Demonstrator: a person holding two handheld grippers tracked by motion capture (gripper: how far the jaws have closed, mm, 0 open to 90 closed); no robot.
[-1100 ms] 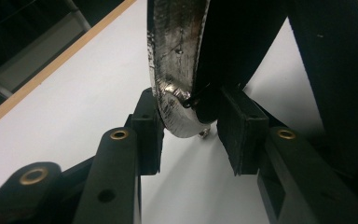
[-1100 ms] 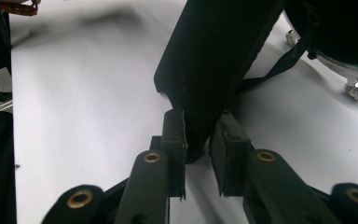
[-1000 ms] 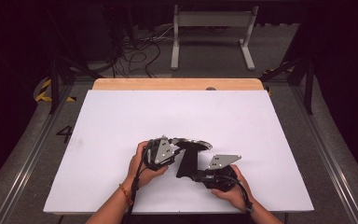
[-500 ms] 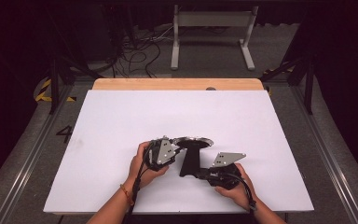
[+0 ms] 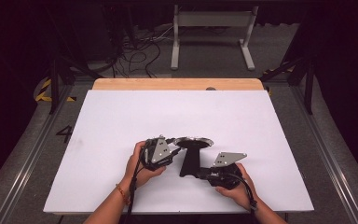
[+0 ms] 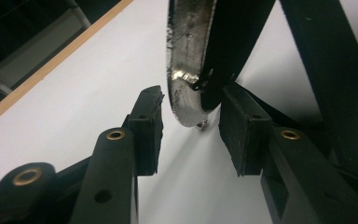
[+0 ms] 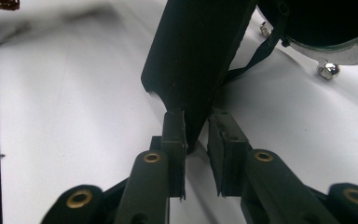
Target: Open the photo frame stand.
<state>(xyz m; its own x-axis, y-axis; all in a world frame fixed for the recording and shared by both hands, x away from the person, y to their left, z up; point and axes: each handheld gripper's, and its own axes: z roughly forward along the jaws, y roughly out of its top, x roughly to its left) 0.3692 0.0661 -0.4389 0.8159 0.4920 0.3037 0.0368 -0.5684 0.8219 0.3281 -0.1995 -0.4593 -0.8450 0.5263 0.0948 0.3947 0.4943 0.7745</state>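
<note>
The white rectangular desk [image 5: 121, 121], edged at its far side by a pale wooden strip [image 5: 177, 84], occupies the middle of the high view, with grey floor and a white metal frame [image 5: 213, 28] beyond it. Near the desk's front edge lies the black object with a round, metal-rimmed disc and a flat black handle [image 5: 189, 156]; the disc points away from the person and the handle toward them.

The left hand [image 5: 137, 168] holds the left tool [image 5: 171, 145] at the left side of the disc. In the left gripper view, the disc's silvery rim [image 6: 186, 70] hangs between the two black pads [image 6: 149, 126]: the right pad appears to touch the object's black side, while a gap separates the left pad from the rim. These jaws have just been opening, so the tool stands apart, not clamped.

The right hand [image 5: 235, 186] holds the right tool [image 5: 200, 173] at the handle's near end. In the right gripper view, its pads [image 7: 175, 140] press both faces of the handle [image 7: 196, 60], gripping it. A small silvery nut [image 7: 328, 70] sits under the rim.
</note>
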